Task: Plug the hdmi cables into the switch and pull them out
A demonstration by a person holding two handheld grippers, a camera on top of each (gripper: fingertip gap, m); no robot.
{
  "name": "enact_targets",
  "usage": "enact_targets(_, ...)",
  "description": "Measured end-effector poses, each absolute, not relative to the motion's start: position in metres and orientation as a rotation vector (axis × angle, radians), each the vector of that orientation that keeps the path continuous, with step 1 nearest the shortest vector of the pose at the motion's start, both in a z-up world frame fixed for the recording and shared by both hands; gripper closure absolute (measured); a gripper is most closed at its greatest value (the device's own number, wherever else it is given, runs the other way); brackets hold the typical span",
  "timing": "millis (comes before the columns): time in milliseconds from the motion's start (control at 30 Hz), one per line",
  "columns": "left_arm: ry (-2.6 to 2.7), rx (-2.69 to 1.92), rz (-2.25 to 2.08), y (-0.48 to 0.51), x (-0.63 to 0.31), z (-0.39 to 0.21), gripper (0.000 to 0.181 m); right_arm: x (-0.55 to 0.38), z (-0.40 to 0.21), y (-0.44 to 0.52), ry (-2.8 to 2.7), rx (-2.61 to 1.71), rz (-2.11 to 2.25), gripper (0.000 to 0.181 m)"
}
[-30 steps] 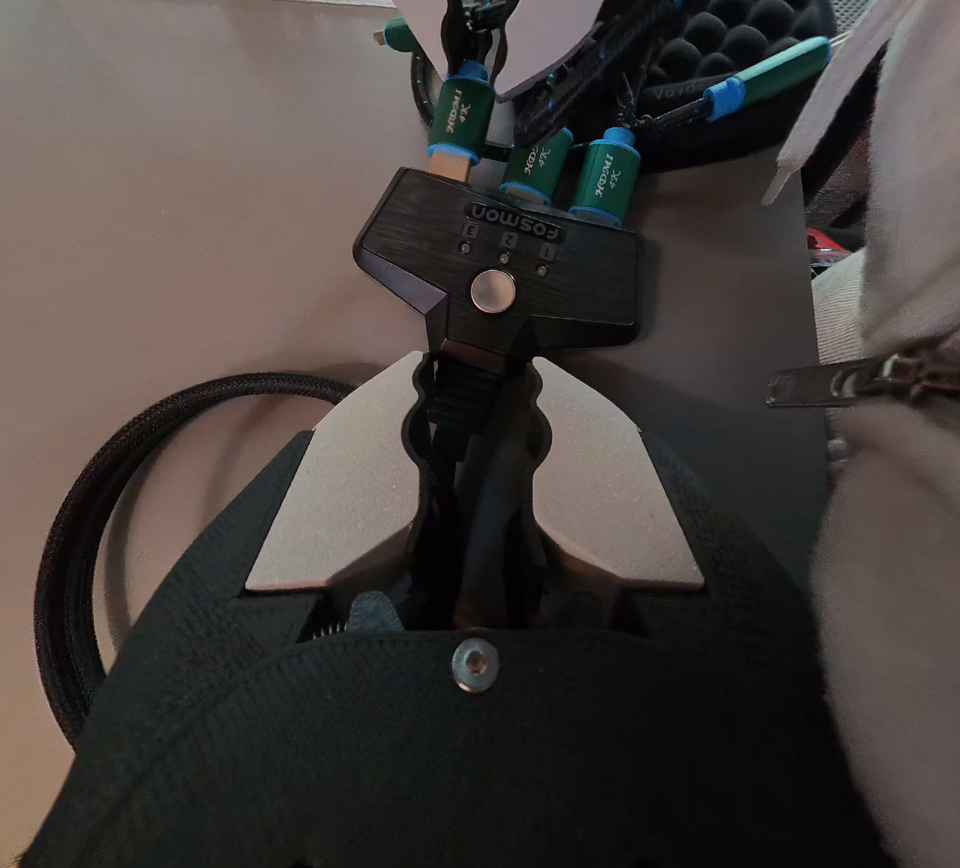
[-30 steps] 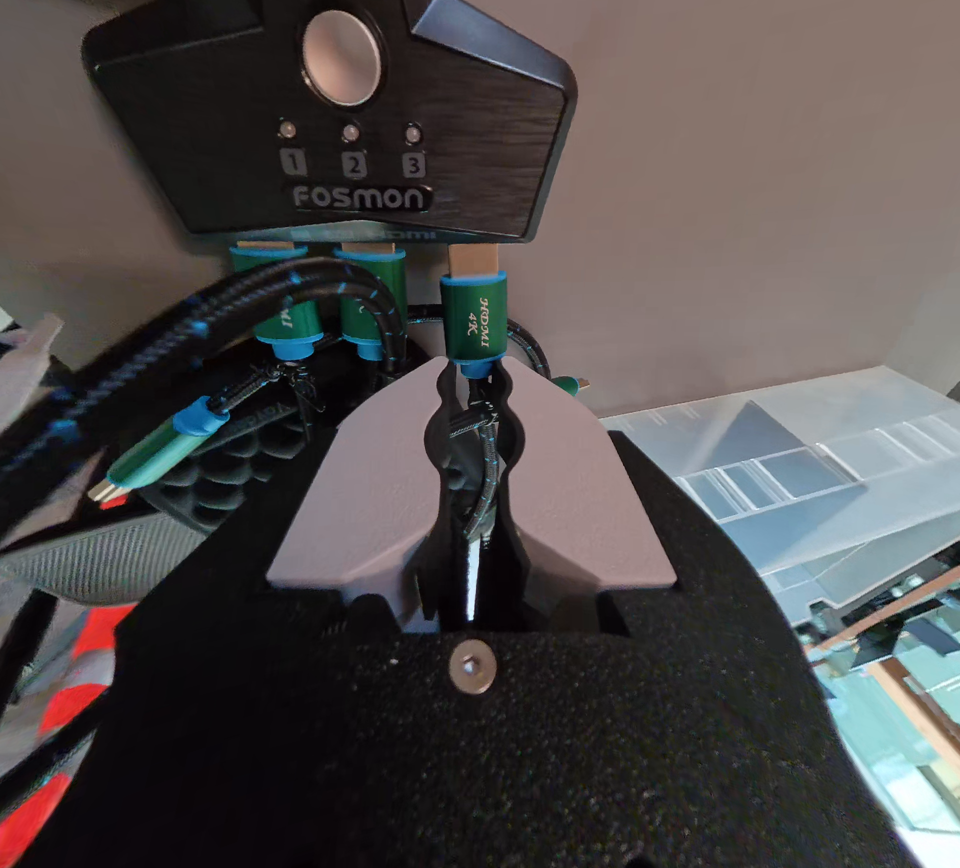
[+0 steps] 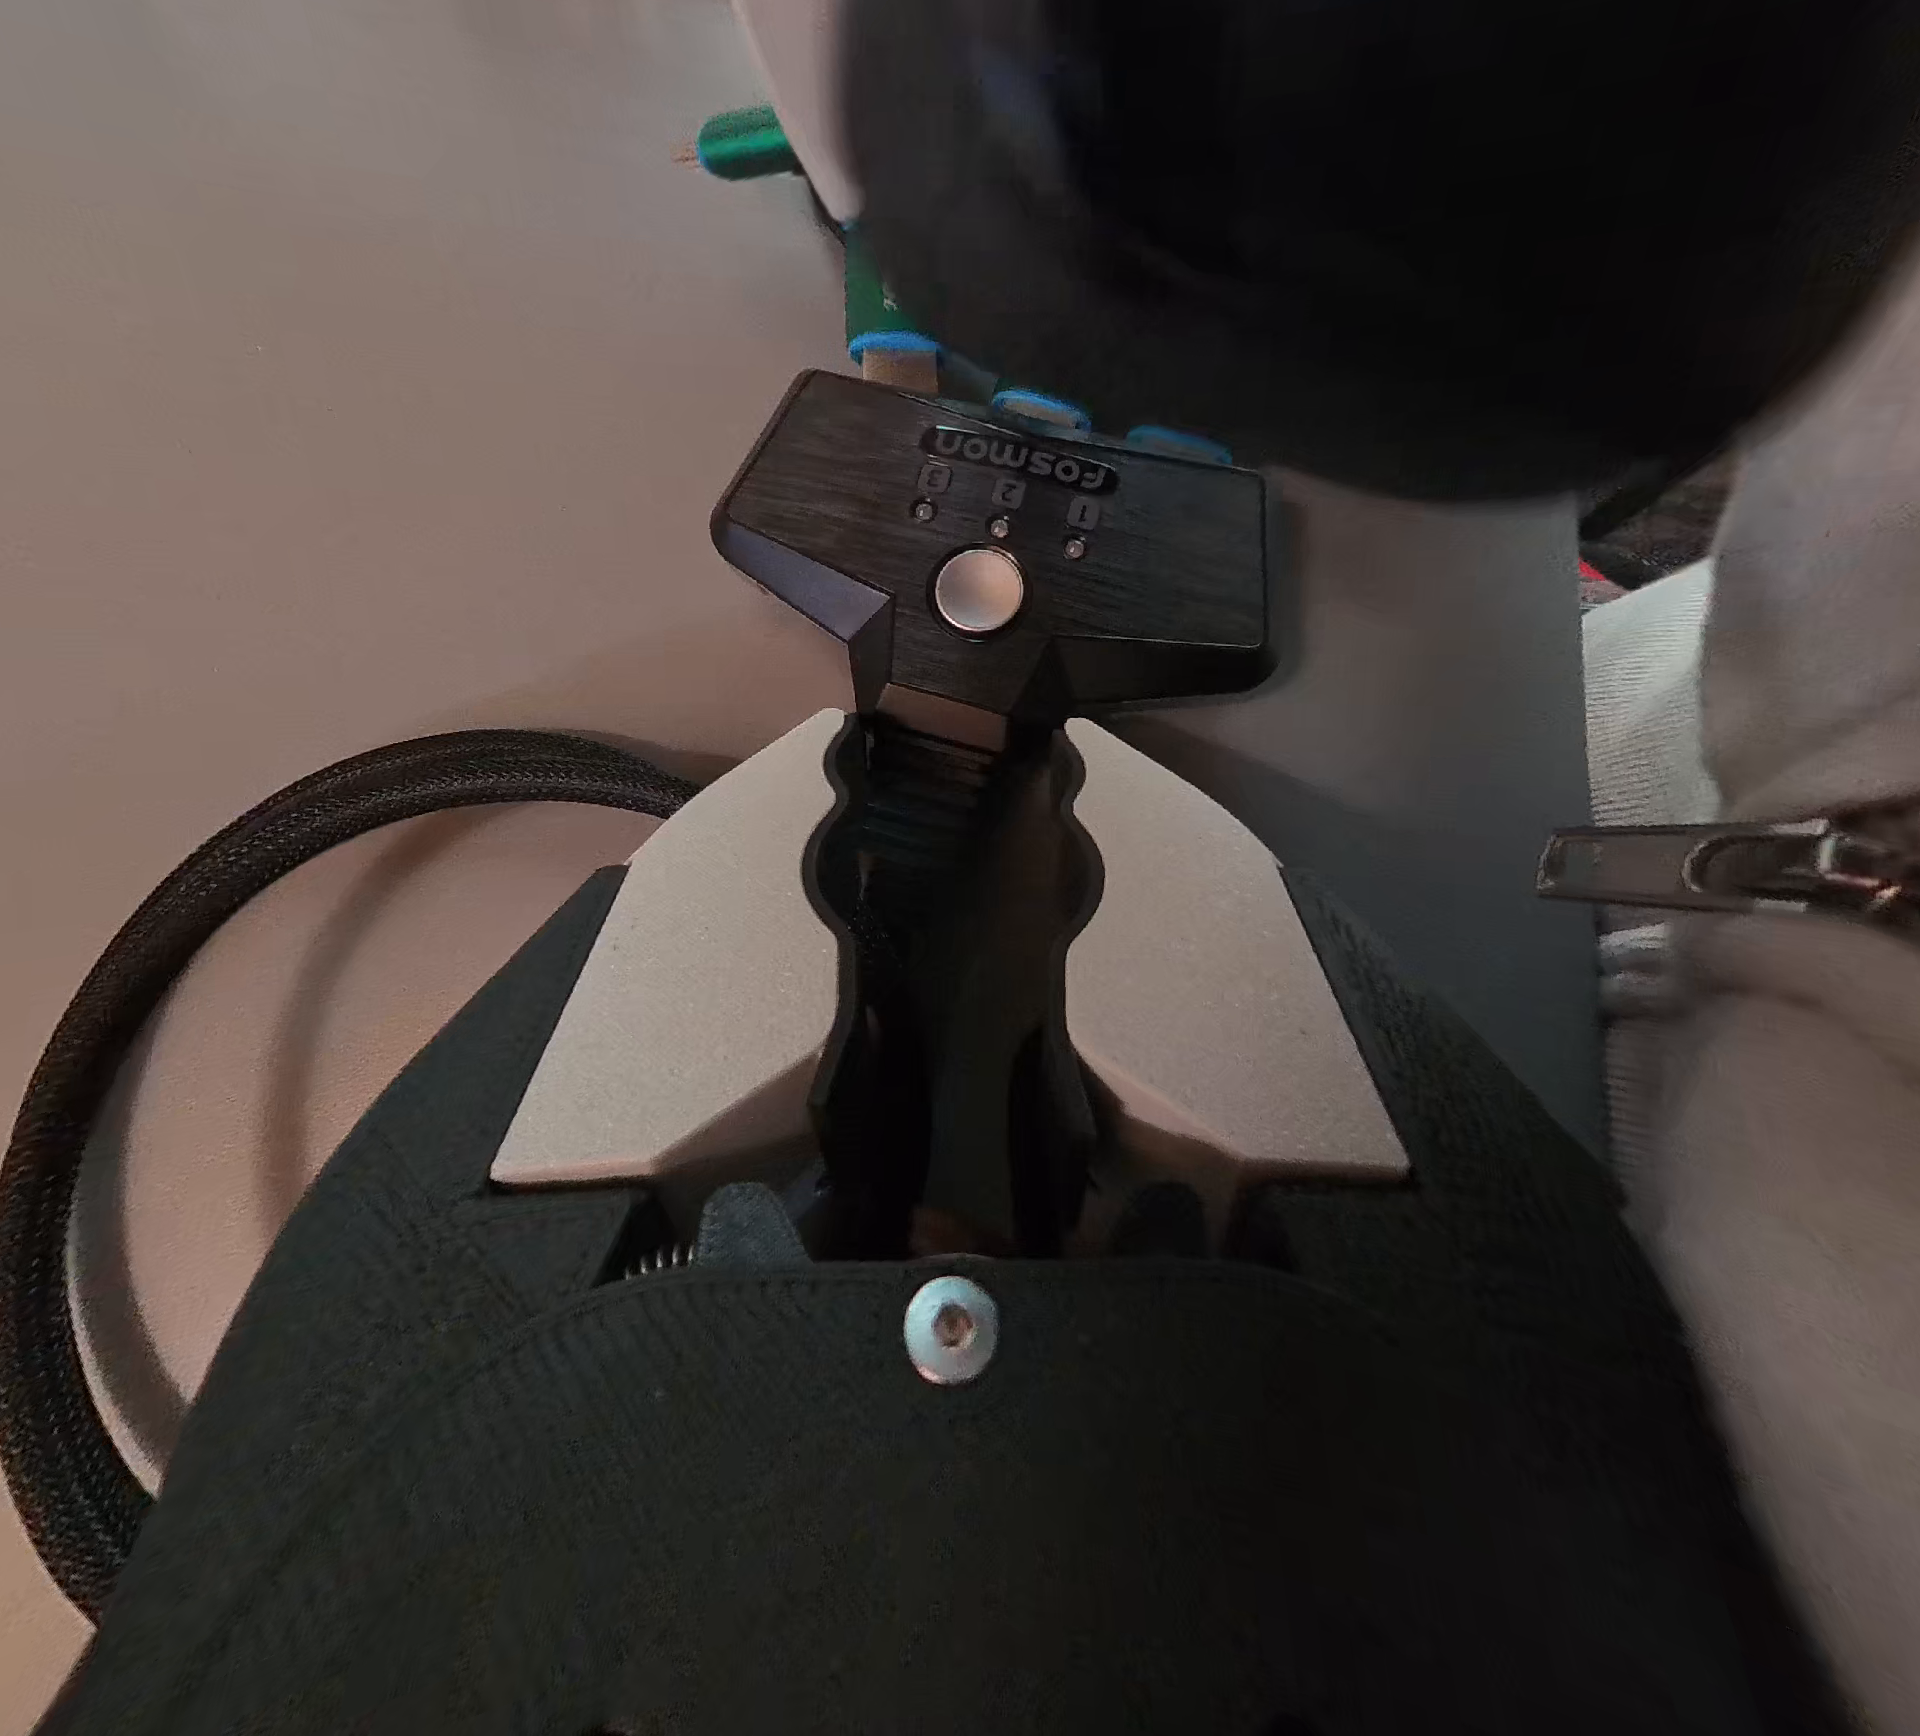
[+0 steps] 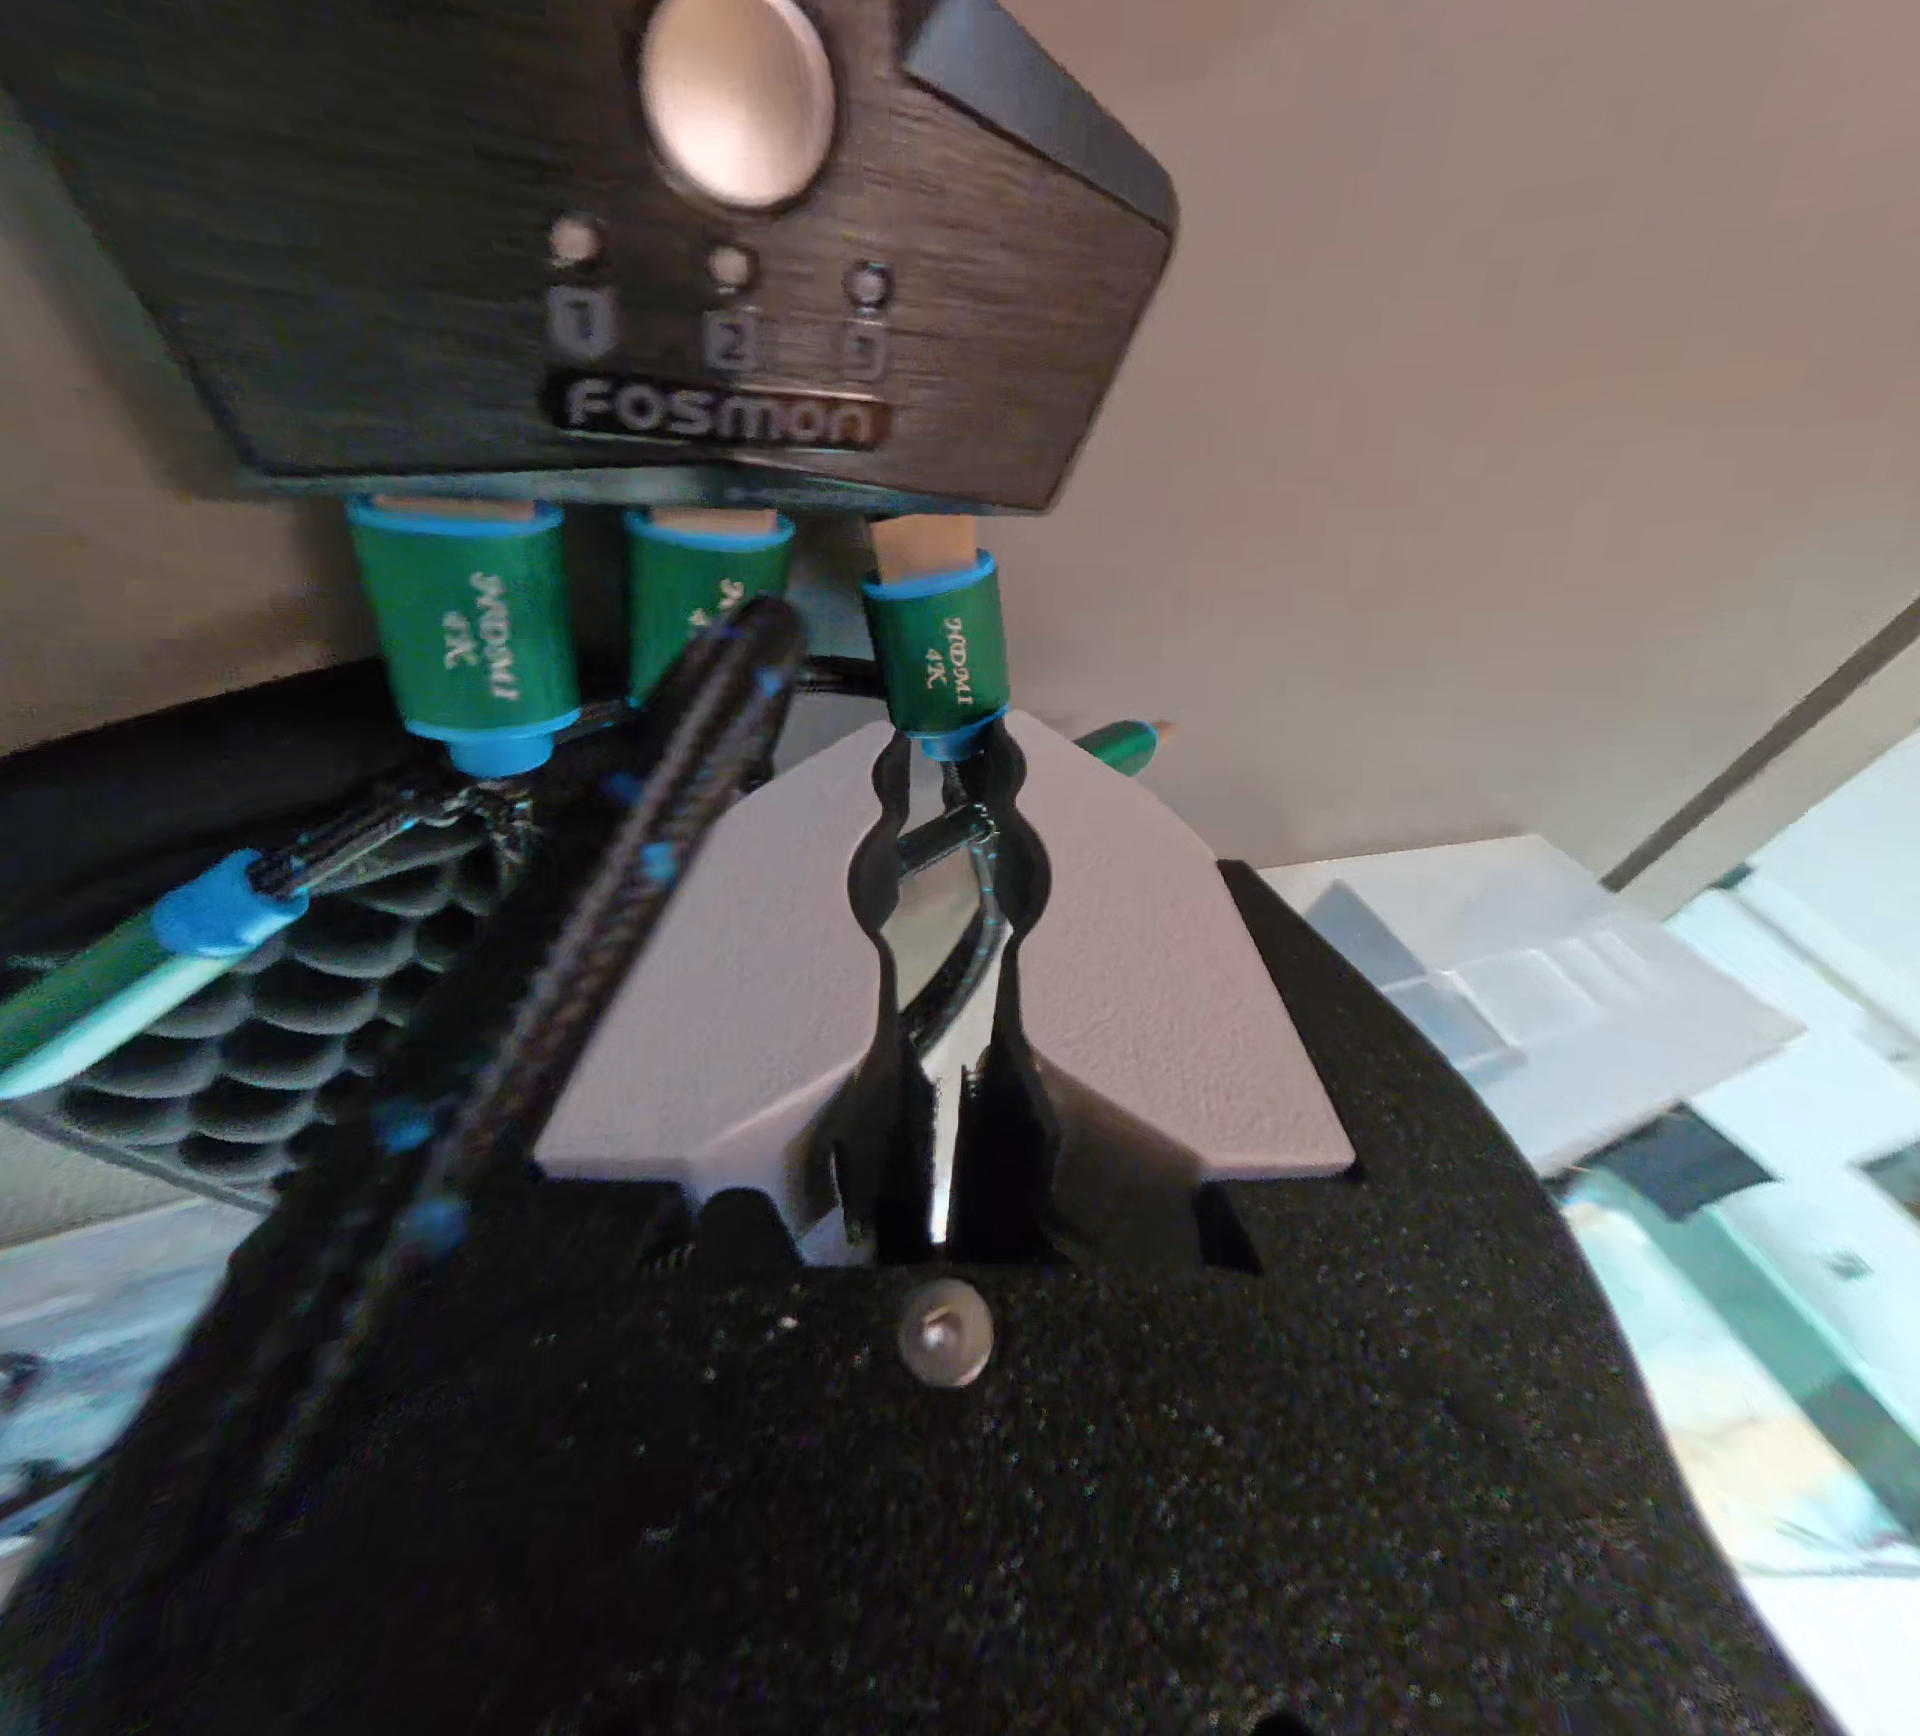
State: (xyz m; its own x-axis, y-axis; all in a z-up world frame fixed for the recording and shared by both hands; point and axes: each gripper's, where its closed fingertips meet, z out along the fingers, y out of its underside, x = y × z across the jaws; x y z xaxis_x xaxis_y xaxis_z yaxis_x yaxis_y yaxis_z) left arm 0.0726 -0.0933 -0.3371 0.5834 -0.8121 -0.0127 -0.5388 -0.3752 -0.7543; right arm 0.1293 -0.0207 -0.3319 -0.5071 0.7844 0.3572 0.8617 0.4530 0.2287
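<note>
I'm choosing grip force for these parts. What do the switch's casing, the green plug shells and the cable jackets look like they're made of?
Switch: looks like black brushed metal, by its fine parallel grain; could be textured plastic. Green plug shells: smooth satin sheen, probably anodised metal, with blue rubbery-looking collars. Cable jackets: woven black braid with blue flecks, likely nylon.

the left gripper (image 3: 951, 730) fills the lower centre of its frame, grey fingers (image 3: 717, 959) pointing up, jaws drawn close and clamped. the right gripper (image 4: 951, 736) sits low and centre in its own view, fingers (image 4: 1132, 959) nearly together; across the left view's upper right it looms as a dark blur, probably its body.
</note>
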Motion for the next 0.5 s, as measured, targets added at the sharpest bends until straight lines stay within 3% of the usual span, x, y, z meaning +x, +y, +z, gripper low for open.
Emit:
enact_targets(133, 1.055, -2.086, -0.472, -0.092, 0.073, -0.338, 0.149, 0.129, -0.329, -0.028, -2.453, -1.607, -0.431, 0.168)
enact_targets(333, 1.044, -2.098, -0.47, -0.093, 0.074, -0.339, 0.149, 0.129, -0.329, -0.032, -2.519, -1.544, -0.498, 0.169)
enact_targets(500, 1.044, -2.105, -0.486, -0.094, 0.075, -0.339, 0.149, 0.126, -0.333, -0.035, -2.6, -1.47, -0.283, 0.169)
